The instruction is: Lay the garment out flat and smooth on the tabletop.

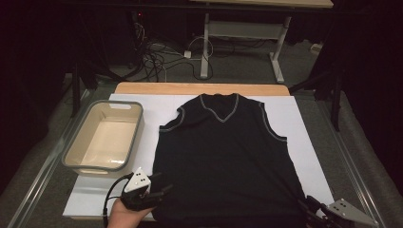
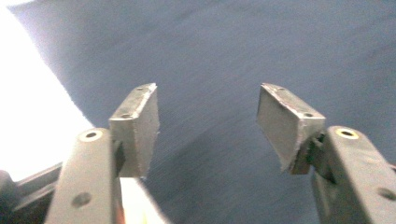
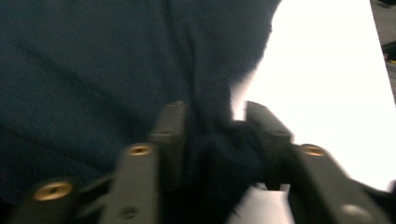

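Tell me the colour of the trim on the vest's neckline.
Light grey trim on the black sleeveless vest, clearest in the high view.

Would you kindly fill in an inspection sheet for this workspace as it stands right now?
Surface: white sheet over a wooden table.
Job's things: black vest lies flat, neck away from the person.
Clutter: empty grey tub to the vest's left.
Grippers: left tongs open above the vest's near left corner, nothing between them; right tongs at the near right corner with bunched hem between the jaws, but the blurred view does not settle whether they press on it.
Cables: black lead trails from the left tongs; a tangle on the floor beyond.
Surroundings: dark room, desk frame behind.
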A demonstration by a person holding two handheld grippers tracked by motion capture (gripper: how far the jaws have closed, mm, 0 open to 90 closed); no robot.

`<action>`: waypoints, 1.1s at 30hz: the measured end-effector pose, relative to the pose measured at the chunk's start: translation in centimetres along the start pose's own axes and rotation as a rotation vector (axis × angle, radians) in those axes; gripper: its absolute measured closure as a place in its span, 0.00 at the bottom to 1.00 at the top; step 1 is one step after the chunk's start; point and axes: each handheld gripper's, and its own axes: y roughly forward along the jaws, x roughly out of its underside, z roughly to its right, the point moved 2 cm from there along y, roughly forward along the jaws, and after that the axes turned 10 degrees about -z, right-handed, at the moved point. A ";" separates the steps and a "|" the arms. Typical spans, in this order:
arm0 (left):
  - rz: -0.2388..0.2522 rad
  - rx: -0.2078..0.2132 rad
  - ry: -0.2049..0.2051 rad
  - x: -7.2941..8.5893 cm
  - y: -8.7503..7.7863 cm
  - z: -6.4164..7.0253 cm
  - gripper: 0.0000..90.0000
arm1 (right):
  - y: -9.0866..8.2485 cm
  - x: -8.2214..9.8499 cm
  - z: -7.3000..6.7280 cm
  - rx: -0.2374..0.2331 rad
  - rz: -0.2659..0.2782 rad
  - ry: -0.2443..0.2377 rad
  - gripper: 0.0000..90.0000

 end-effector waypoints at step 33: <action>-0.013 0.042 0.003 4.4 -3.4 -0.7 0.78 | 2.8 -1.7 -0.6 -0.045 -0.078 -0.011 0.55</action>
